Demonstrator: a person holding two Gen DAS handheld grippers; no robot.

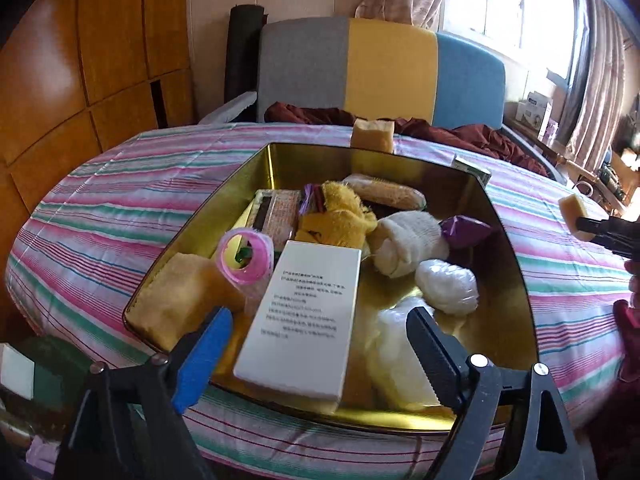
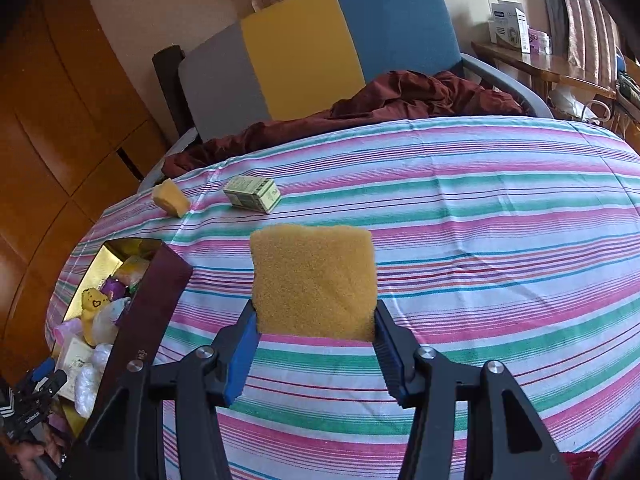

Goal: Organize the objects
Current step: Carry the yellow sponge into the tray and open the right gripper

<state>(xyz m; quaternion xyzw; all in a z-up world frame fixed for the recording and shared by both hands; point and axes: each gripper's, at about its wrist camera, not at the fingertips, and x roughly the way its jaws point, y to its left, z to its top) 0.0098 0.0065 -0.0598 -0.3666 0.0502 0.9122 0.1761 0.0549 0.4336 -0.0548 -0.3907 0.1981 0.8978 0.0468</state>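
Left gripper (image 1: 320, 344): jaws stand wide apart above the near end of the gold tray (image 1: 192, 236), with nothing pressed between the pads. Directly between and beyond the fingers lies a white printed box (image 1: 304, 320), its near end resting against the tray's near rim. Beside the box sit a pink roll (image 1: 245, 256) and a yellow sponge piece (image 1: 184, 300) to the left; white plastic-wrapped bundles (image 1: 446, 286) lie to the right. Farther in are a white sock (image 1: 408, 240), a yellow plush toy (image 1: 340, 216), a purple packet (image 1: 466, 230) and a brown patterned box (image 1: 276, 212).

Right gripper (image 2: 316, 336): jaws are half closed on a square yellow sponge (image 2: 314, 280), clamped at its lower corners and held clear above the striped surface (image 2: 480, 240). The tray is at the left edge of the right wrist view, well apart from this sponge. On the far part of the surface lie a small green box (image 2: 252, 194) and another sponge block (image 2: 170, 198), near each other but not touching. Behind the surface stands a grey, yellow and blue chair (image 2: 300, 48) carrying a dark red cloth (image 2: 400, 96).
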